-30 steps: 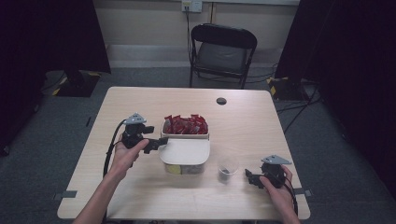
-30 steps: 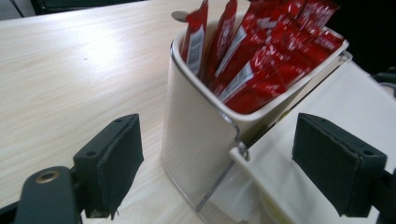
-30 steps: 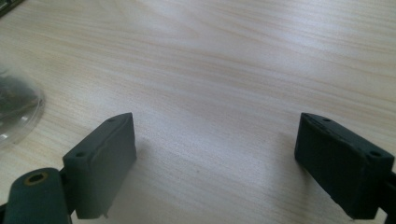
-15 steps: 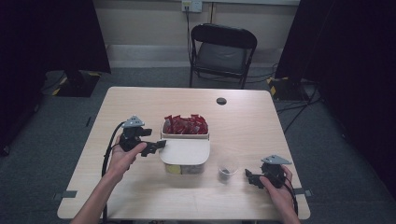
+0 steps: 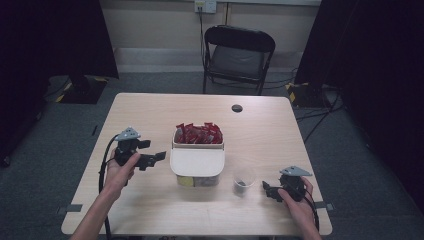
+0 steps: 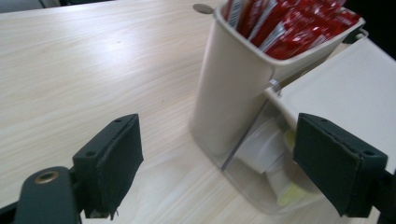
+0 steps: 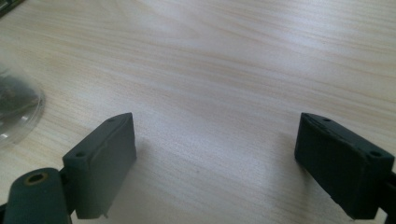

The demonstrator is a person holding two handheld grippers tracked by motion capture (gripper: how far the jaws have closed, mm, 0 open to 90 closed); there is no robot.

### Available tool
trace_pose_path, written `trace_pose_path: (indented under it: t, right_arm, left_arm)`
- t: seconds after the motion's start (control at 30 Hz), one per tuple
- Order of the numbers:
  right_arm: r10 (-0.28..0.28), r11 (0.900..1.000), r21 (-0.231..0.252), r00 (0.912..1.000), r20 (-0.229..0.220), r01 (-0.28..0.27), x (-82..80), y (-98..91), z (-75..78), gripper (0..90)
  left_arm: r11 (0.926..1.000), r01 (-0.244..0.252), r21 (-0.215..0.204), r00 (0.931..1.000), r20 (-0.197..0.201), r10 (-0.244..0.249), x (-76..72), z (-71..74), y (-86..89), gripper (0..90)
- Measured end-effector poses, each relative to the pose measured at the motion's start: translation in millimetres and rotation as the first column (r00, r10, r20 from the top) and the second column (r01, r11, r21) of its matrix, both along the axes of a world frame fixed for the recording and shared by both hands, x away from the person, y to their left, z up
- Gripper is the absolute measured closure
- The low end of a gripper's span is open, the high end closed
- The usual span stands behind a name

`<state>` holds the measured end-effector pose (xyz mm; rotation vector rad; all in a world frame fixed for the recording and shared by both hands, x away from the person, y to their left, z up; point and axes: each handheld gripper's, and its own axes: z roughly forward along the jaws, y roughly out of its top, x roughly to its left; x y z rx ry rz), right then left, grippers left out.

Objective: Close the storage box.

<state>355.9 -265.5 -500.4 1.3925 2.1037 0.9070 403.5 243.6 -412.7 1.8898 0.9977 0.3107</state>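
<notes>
Left gripper [image 5: 150, 159]: held over the left half of the surface, just left of the container; jaws apart with nothing clamped between them, pointing toward the container's left wall.
Right gripper [image 5: 270, 190]: near the front right corner of the surface; jaws wide apart over bare wood, nothing between them.
Container [image 5: 197, 162]: cream box at the middle of the surface, its flat lid shut on the front part; in the left gripper view its clear lower wall shows white and yellow items inside.
Red packets [image 5: 198, 134]: standing upright in the container's open back compartment.
Clear cup [image 5: 243, 183]: between the container and the right gripper, something dark in its bottom.
Black disc [image 5: 237, 108]: toward the far edge, well apart from the rest.
</notes>
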Motion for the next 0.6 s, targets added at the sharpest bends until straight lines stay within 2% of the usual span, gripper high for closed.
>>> trace_pose_path:
  t: [0.03,0.13,0.27,0.3,0.33,0.37,0.47,0.6]
  right_arm:
    - [0.0,1.0,0.0,1.0,0.0,0.0,0.0,0.0,0.0,12.0]
    - [0.0,1.0,0.0,1.0,0.0,0.0,0.0,0.0,0.0,12.0]
    - [0.0,1.0,0.0,1.0,0.0,0.0,0.0,0.0,0.0,12.0]
    - [0.0,1.0,0.0,1.0,0.0,0.0,0.0,0.0,0.0,12.0]
    - [0.0,1.0,0.0,1.0,0.0,0.0,0.0,0.0,0.0,12.0]
    - [0.0,1.0,0.0,1.0,0.0,0.0,0.0,0.0,0.0,12.0]
    - [0.0,1.0,0.0,1.0,0.0,0.0,0.0,0.0,0.0,12.0]
    - [0.0,1.0,0.0,1.0,0.0,0.0,0.0,0.0,0.0,12.0]
  left_arm:
    - [0.9999,-0.015,0.008,0.9999,-0.004,0.015,-1.9,-1.3,6.9,15.5]
    - [0.9995,-0.032,0.006,0.9994,-0.009,0.032,-3.6,-3.4,12.6,15.6]
    - [0.9982,-0.053,0.029,0.9985,-0.01,0.053,-7.7,-8.1,22.5,15.6]
    - [0.997,-0.061,0.048,0.998,-0.011,0.062,-9.6,-10.6,26.3,15.6]
    - [0.997,-0.061,0.048,0.998,-0.011,0.062,-9.6,-10.6,26.3,15.6]
    - [0.9952,-0.064,0.074,0.9978,-0.011,0.065,-11.4,-13.0,29.8,15.6]
    - [0.9929,-0.075,0.092,0.9971,-0.005,0.075,-15.3,-14.8,33.3,15.7]
    - [0.9895,-0.08,0.12,0.9964,-0.019,0.083,-21.6,-22.1,41.7,15.7]
